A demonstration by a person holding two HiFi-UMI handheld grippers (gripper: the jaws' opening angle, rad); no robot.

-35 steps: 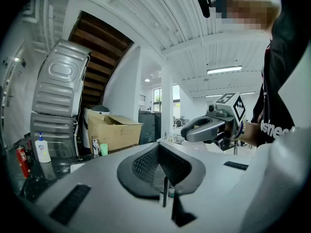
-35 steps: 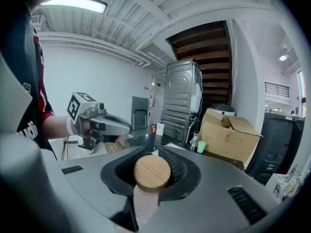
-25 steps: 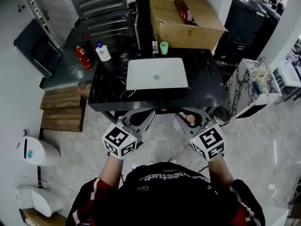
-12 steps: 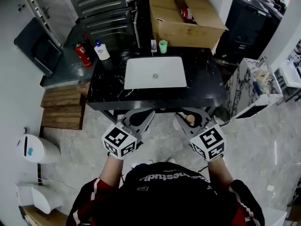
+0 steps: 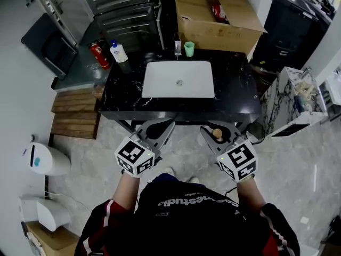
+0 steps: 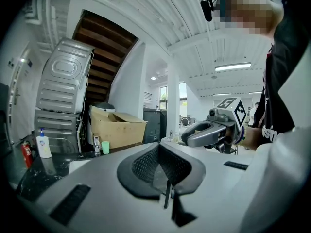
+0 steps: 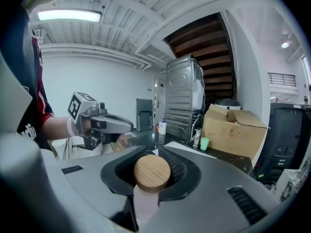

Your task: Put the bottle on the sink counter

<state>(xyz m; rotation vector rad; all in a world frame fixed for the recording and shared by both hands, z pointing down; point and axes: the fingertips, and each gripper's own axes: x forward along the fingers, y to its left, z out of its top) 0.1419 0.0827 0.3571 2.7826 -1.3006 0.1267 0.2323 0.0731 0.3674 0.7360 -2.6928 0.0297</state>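
Right claw [image 5: 218,137] is clamped on the bottle [image 7: 152,173]: pale body pinched between the pads, round wooden cap showing above them. Left claw [image 6: 163,171] is pressed shut with nothing in it, hanging level at 9 o'clock of its partner. Both are short of the front edge, over the floor, so this looks like the carry step: bottle in hand, not yet delivered.

Next, I'd say, the right claw needs to reach out to 12 o'clock, clear the edge, and set the bottle upright on bare stone, not in the basin [image 5: 178,80]. The open patch at 1 o'clock looks the handiest.

The surface [image 5: 234,89] is black marble with a white basin sunk in its middle. A green cup [image 5: 189,48] stands at the back edge, a pump bottle [image 5: 118,52] at 11 o'clock. Behind, a cardboard box [image 5: 216,15]; off at 10 o'clock, a red fire extinguisher [image 5: 98,55] and a wooden pallet [image 5: 74,116].
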